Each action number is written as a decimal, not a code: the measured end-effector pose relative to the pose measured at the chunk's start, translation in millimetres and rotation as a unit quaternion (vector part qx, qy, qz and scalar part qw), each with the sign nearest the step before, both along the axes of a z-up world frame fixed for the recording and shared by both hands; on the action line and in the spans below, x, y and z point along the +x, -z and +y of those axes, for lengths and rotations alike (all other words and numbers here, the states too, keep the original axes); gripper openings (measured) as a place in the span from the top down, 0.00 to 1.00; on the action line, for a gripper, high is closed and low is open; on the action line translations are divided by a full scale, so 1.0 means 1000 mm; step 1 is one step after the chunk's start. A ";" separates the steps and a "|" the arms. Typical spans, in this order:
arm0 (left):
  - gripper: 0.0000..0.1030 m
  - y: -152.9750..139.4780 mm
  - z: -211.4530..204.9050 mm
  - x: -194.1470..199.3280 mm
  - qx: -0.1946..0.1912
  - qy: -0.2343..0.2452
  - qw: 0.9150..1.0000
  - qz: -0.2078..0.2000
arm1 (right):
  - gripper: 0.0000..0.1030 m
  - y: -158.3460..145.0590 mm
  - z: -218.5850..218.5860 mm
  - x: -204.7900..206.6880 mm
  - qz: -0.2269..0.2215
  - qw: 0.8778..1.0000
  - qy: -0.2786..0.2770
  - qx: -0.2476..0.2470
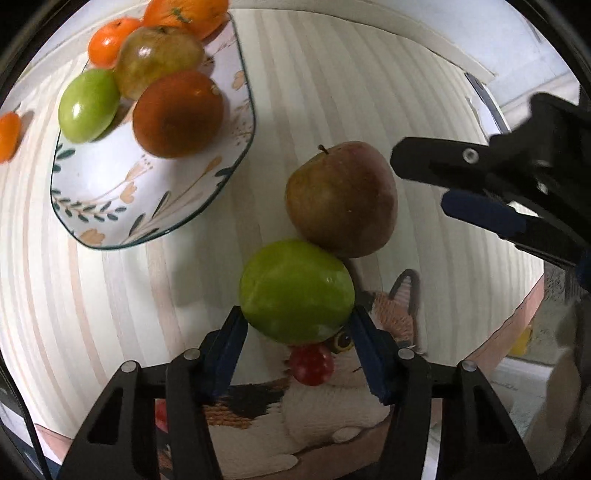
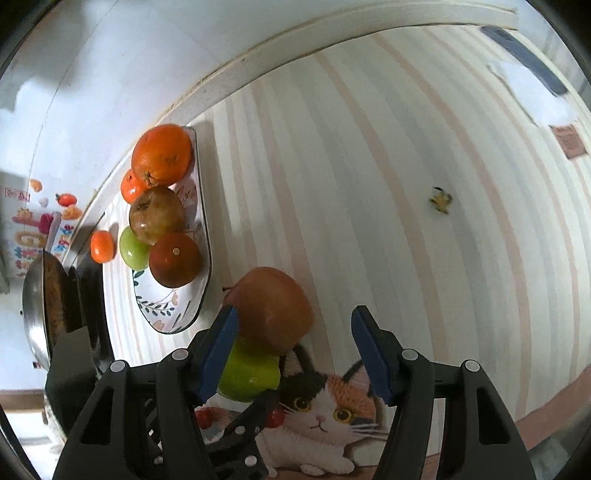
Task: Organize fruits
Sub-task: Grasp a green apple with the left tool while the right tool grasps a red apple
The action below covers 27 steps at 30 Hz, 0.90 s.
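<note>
Left gripper [image 1: 297, 325] low centre of the left wrist view, both blue pads tight on the green apple [image 1: 295, 291]: clamped on it. Right behind, touching it, sits the red-brown apple [image 1: 341, 197] on the striped tablecloth [image 1: 332, 85].

Upper left of that frame: floral plate [image 1: 122, 192] w/ fruit piled at its far end: a dark red-orange fruit [image 1: 179, 112], a small green apple [image 1: 88, 105], a brownish apple [image 1: 159, 59], a mandarin [image 1: 110, 40] & a big orange [image 1: 188, 13] at the top edge. One loose mandarin [image 1: 9, 136] off the plate, far left edge.

Right gripper [image 2: 295, 347] bottom centre of the right wrist view, jaws apart at a middling width, nothing pinched. Its left pad [image 2: 218, 354] is just in front of the red-brown apple; can't tell if it touches. The right pad stands clear, only cloth between it & the fruit. The gripper also pokes in from the right edge of the left view.

Cat print [image 2: 325, 410] on the cloth lower centre, small yellow speck [image 2: 439, 199] mid right.
</note>
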<state>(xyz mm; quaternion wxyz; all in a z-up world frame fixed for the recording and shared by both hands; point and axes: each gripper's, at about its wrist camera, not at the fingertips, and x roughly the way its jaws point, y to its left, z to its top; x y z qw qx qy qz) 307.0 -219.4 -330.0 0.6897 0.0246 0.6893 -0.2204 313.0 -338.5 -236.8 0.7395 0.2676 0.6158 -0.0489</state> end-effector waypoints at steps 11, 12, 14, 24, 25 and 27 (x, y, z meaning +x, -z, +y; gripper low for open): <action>0.47 -0.005 0.038 0.004 -0.001 -0.027 1.000 0.011 | 0.29 0.043 0.034 0.039 0.043 0.992 -0.077 0.090; 0.47 -0.004 0.040 0.004 -0.003 -0.029 0.999 0.013 | 0.30 0.045 0.038 0.039 0.044 0.991 -0.082 0.093; 0.46 -0.004 0.042 0.004 -0.005 -0.033 0.999 0.018 | 0.33 0.044 0.043 0.038 0.040 0.991 -0.093 0.092; 0.44 -0.044 0.079 -0.017 -0.025 -0.028 0.999 0.031 | 0.34 0.020 0.013 0.001 0.031 0.997 -0.074 0.016; 0.43 -0.046 0.084 -0.015 -0.026 -0.032 0.999 0.034 | 0.34 0.019 0.008 -0.009 0.032 0.997 -0.071 0.011; 0.43 -0.042 0.082 -0.011 -0.028 -0.039 0.998 0.042 | 0.34 0.019 -0.002 -0.025 0.033 0.997 -0.063 0.012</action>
